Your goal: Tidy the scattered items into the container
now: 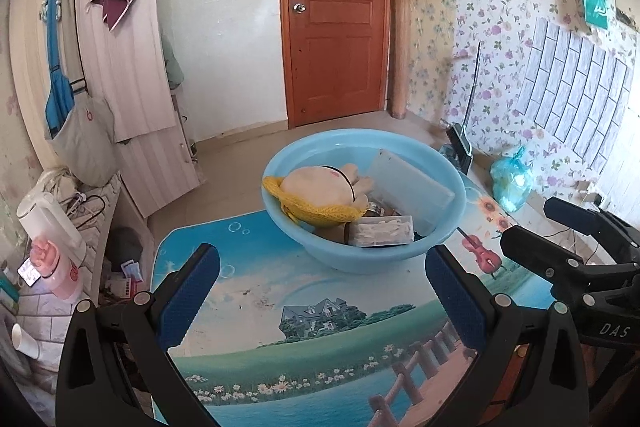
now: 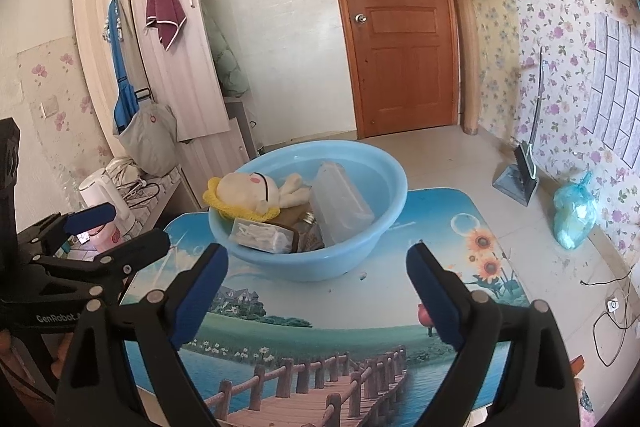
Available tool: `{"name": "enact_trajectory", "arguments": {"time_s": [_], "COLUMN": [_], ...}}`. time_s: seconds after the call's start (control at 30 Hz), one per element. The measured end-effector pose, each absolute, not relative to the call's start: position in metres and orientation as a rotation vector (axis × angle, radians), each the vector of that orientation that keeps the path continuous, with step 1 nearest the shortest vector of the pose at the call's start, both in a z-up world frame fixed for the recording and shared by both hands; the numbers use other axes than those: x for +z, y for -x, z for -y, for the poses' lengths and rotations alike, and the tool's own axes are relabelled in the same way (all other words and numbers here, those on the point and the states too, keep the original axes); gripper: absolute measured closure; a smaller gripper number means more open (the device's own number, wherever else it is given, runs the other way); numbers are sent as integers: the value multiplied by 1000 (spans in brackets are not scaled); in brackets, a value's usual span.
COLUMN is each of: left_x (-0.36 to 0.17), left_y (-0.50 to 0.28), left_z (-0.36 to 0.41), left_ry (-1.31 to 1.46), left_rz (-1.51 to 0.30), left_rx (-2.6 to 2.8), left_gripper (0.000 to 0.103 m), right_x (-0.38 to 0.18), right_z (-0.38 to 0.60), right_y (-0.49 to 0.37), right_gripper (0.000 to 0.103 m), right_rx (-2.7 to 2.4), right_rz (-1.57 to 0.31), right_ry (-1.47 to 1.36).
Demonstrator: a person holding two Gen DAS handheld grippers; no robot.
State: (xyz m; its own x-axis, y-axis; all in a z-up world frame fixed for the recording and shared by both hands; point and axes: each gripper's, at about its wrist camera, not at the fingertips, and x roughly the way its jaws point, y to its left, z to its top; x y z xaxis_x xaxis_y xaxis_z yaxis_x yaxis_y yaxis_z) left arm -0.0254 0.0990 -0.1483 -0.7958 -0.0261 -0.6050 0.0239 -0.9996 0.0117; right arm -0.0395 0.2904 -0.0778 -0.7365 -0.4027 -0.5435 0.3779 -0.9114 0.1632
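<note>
A light blue basin [image 1: 404, 259] stands on the picture-printed table [image 1: 304, 311], also in the right wrist view [image 2: 384, 163]. It holds a plush doll with a yellow knitted hat [image 1: 320, 195] [image 2: 248, 193], a clear plastic box [image 1: 412, 187] [image 2: 340, 207], a small clear box of white bits [image 1: 384, 233] [image 2: 262, 237] and brown items. My left gripper [image 1: 322, 263] is open and empty, just short of the basin. My right gripper [image 2: 318, 269] is open and empty, also near the basin's front. Each gripper shows in the other's view [image 1: 580, 243] [image 2: 92, 239].
A low cabinet [image 1: 88, 227] with a white kettle [image 1: 48, 223] and cables stands left of the table. A wardrobe [image 2: 168, 47] and brown door [image 2: 396, 27] lie behind. A dustpan [image 2: 516, 179] and blue bag [image 2: 572, 215] sit on the floor at right.
</note>
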Motion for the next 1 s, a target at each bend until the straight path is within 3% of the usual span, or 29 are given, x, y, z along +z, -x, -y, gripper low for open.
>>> {"name": "enact_trajectory", "arguments": {"time_s": [1.0], "left_x": [-151], "left_y": [22], "left_z": [-97], "left_ry": [-992], "left_rz": [-16], "left_rx": [-2954], "left_gripper": [0], "right_x": [-84], "right_z": [-288], "right_y": [40], "right_gripper": [11], "right_rx": [-2567], "right_rz": [37], "right_ry": [-858]}}
